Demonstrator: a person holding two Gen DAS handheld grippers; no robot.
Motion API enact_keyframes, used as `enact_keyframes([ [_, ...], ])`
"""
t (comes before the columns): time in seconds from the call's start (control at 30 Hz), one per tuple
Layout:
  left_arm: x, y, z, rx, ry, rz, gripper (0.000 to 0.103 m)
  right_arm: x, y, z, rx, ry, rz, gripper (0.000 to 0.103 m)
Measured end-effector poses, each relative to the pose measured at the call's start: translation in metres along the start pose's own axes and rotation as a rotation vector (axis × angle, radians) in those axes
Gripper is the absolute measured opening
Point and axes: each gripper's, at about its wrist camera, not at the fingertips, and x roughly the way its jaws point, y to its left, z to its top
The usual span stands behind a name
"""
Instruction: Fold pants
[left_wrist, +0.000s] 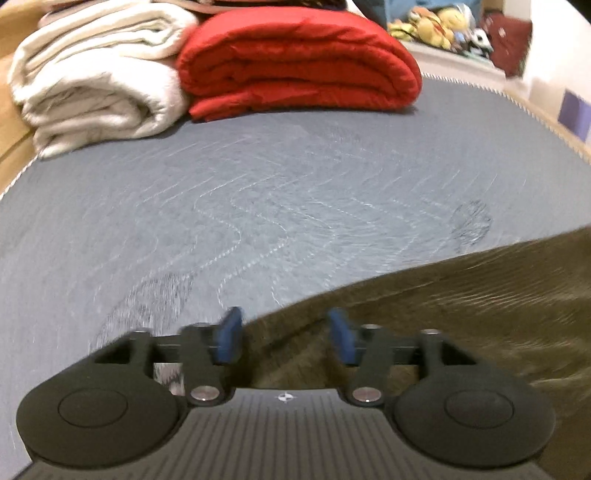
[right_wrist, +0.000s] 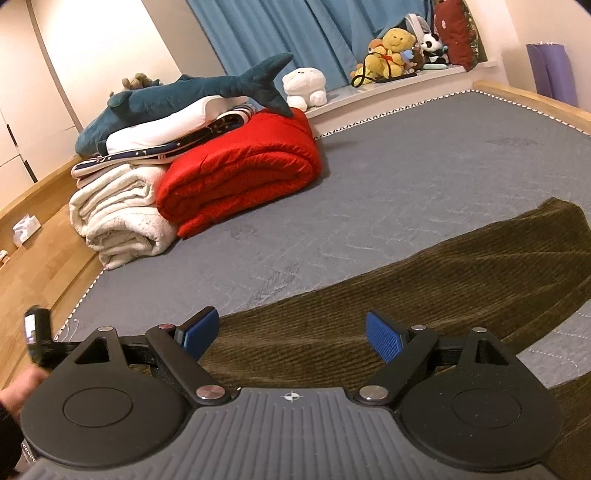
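Olive-brown corduroy pants (right_wrist: 424, 291) lie flat on the grey mattress (right_wrist: 406, 166), stretching from the near edge toward the right. My right gripper (right_wrist: 291, 336) is open, its blue pads wide apart just above the near end of the pants. In the left wrist view the pants (left_wrist: 461, 302) fill the lower right. My left gripper (left_wrist: 284, 336) is open and low over the left edge of the pants, with its left pad (left_wrist: 229, 334) over bare mattress (left_wrist: 258, 192). That view is motion-blurred.
A folded red quilt (right_wrist: 240, 170) and a rolled cream blanket (right_wrist: 118, 218) sit at the far left of the mattress, with bedding and a plush shark (right_wrist: 184, 96) on top. Stuffed toys (right_wrist: 399, 51) line the window ledge. A wooden bed frame (right_wrist: 40, 266) borders the left edge.
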Motion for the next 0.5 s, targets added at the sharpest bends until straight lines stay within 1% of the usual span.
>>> enact_keyframes([
  [0.17,0.041,0.003,0.008,0.047,0.062,-0.065,0.07,-0.002,-0.005,0.003,-0.016,-0.007,-0.023,0.088],
  [0.23,0.053,0.0,0.01,0.085,0.079,-0.072,0.07,-0.002,-0.01,0.006,-0.013,-0.009,-0.041,0.088],
  [0.33,0.063,0.001,0.01,0.096,0.086,-0.086,0.069,-0.002,-0.019,0.009,0.005,-0.013,-0.073,0.088],
  [0.37,0.062,-0.001,0.009,0.097,0.083,-0.092,0.059,-0.002,-0.023,0.01,0.012,-0.013,-0.086,0.088],
  [0.4,0.062,-0.002,0.008,0.101,0.082,-0.104,0.035,-0.002,-0.026,0.011,0.022,-0.011,-0.099,0.088],
  [0.43,0.061,-0.005,0.008,0.11,0.085,-0.112,0.024,-0.001,-0.029,0.012,0.029,-0.009,-0.111,0.088],
  [0.5,0.051,-0.013,0.004,0.163,0.072,-0.084,0.01,0.0,-0.035,0.013,0.044,-0.003,-0.14,0.088],
])
